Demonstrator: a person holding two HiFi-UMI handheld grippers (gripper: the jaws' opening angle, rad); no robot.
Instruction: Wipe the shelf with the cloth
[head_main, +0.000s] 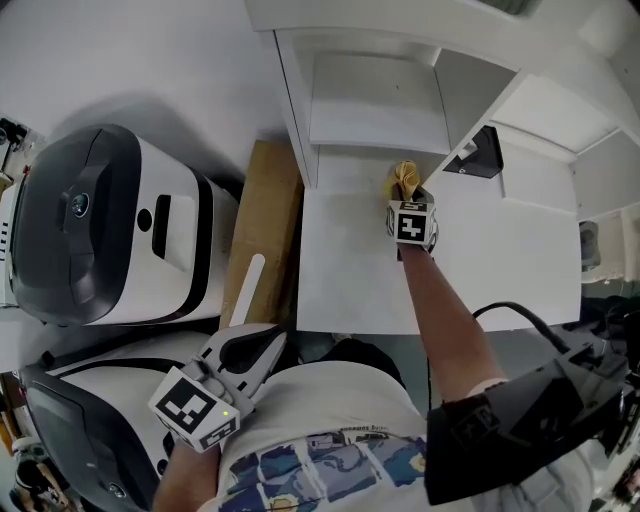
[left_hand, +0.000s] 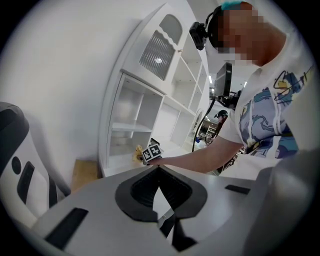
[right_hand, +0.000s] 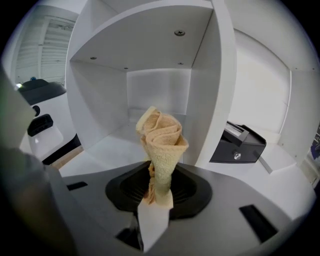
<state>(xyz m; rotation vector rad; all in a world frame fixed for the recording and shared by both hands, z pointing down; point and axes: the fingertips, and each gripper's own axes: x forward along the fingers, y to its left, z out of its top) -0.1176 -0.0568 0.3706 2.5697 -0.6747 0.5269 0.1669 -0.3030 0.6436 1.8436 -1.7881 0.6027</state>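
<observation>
R tool (head_main: 407, 197) clamped on tan cloth (head_main: 405, 177), bunched upright, at open shelf (head_main: 345, 180) front, next to divider. L tool (head_main: 262, 348): jaws together, empty, low by torso.

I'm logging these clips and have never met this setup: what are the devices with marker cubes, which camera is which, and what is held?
No robot here: a person holds a two-jaw gripper in each hand. The head view looks down from the person's head; the other two cameras ride on the grippers and look along their jaws. The right gripper is shut on a tan cloth, held out at the white shelf unit. A black box sits on the shelf to the cloth's right. The left gripper is shut and empty, low by the person's body.
</observation>
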